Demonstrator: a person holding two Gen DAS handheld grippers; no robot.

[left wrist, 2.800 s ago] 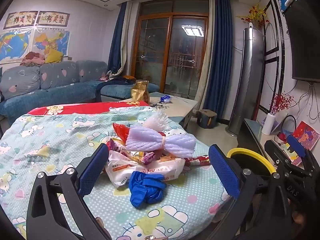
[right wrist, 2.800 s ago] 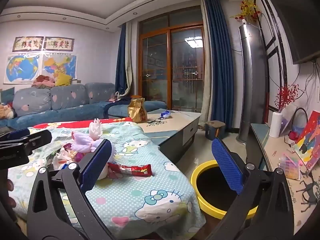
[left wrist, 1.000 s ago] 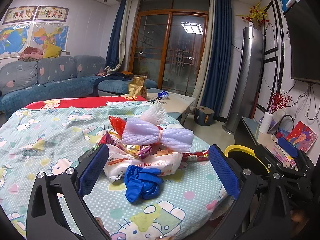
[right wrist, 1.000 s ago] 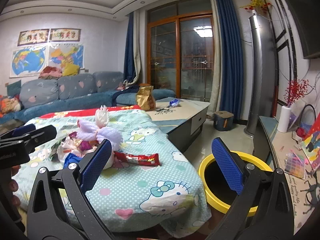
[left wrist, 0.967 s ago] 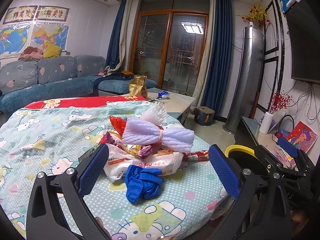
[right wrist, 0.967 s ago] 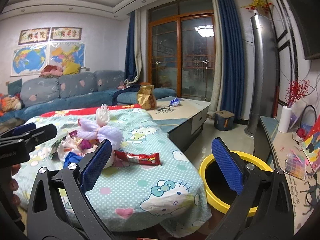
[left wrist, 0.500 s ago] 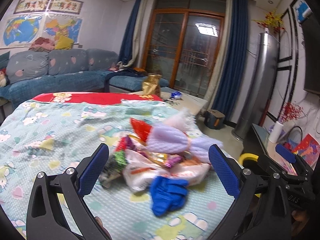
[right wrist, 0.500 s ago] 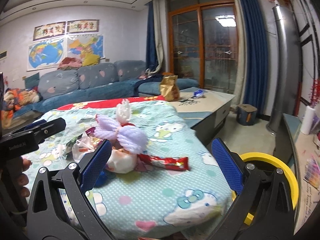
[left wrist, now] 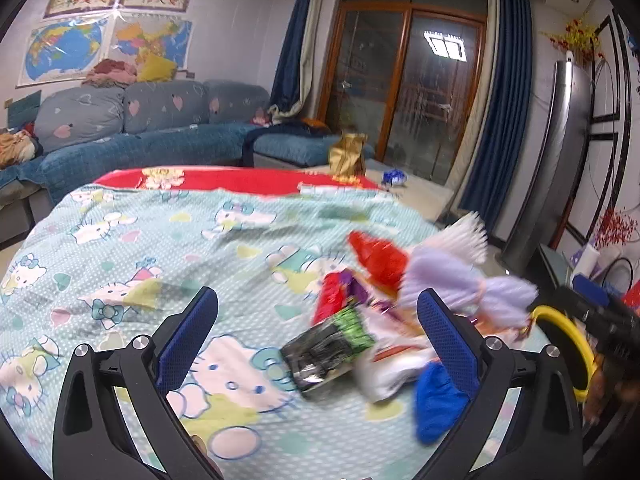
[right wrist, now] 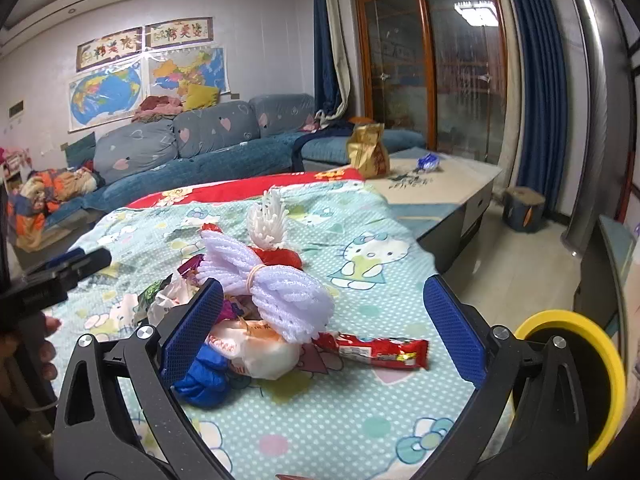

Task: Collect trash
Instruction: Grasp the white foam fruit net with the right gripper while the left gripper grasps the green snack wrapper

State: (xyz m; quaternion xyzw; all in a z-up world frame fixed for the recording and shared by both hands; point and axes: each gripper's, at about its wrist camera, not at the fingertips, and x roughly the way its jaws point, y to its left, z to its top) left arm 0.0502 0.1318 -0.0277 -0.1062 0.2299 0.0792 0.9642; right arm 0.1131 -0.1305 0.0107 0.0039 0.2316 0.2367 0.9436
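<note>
A pile of trash lies on the Hello Kitty cloth (right wrist: pixel 360 420): purple foam netting (right wrist: pixel 276 292), a white foam net (right wrist: pixel 268 216), a red candy bar wrapper (right wrist: pixel 380 350), a white packet (right wrist: pixel 260 350), a blue crumpled glove (right wrist: pixel 204 378). In the left wrist view the pile is blurred, with a dark green wrapper (left wrist: pixel 328 344), the glove (left wrist: pixel 436 400) and the netting (left wrist: pixel 464 288). My left gripper (left wrist: pixel 318 334) is open over the pile's left side. My right gripper (right wrist: pixel 324 324) is open, just before the pile. A yellow-rimmed bin (right wrist: pixel 580 364) stands at the right.
A blue sofa (right wrist: pixel 192 148) runs along the far wall. A coffee table (right wrist: pixel 448 176) with a gold bag (right wrist: pixel 368 152) stands beyond the cloth. A tall silver air conditioner (left wrist: pixel 548 160) stands at the right. The left gripper shows in the right wrist view (right wrist: pixel 52 280).
Both grippers have swung to the left. The pile has shifted right in the left wrist view and toward the centre in the right wrist view. Both stay open.
</note>
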